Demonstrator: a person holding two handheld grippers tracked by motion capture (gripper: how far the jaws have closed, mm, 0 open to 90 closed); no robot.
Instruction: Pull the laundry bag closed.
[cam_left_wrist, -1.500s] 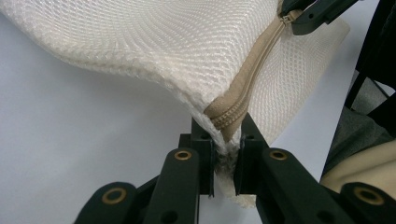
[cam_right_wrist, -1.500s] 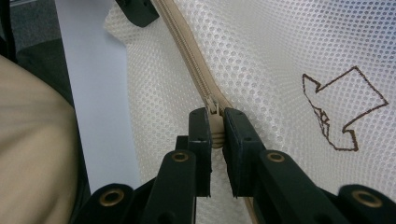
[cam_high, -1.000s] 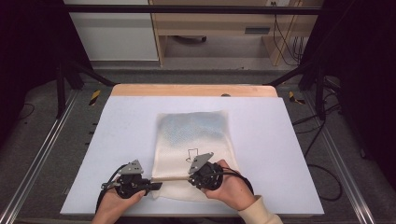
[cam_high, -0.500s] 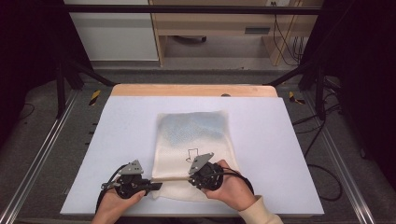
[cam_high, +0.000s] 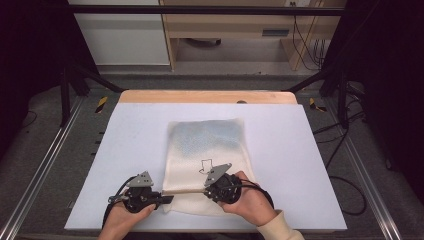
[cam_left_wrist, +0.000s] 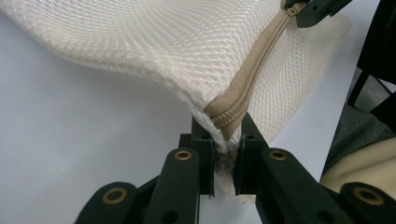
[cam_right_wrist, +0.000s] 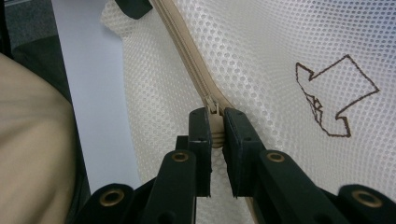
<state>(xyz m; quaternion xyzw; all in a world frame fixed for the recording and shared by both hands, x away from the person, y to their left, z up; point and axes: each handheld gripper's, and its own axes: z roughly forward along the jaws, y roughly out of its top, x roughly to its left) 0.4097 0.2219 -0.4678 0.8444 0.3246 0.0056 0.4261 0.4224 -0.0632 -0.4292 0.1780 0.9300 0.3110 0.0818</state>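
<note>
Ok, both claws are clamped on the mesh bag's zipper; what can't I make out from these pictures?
- Mesh bag: contents; in the high view the weave shows just a bluish blur.
- Zipper pull: its tab, covered by the right claw in the right gripper view.
- Bag corner in the left claw: hidden between the jaws, left gripper view.
- Arrow print: tiny from above.

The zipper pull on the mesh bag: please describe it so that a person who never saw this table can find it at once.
On the white table lies a cream mesh bag with a tan zipper along its near edge. Follow the zipper away from the corner pinched by the left gripper. The zipper pull is the small tan tab clamped in the right gripper, near the brown arrow outline.
</note>
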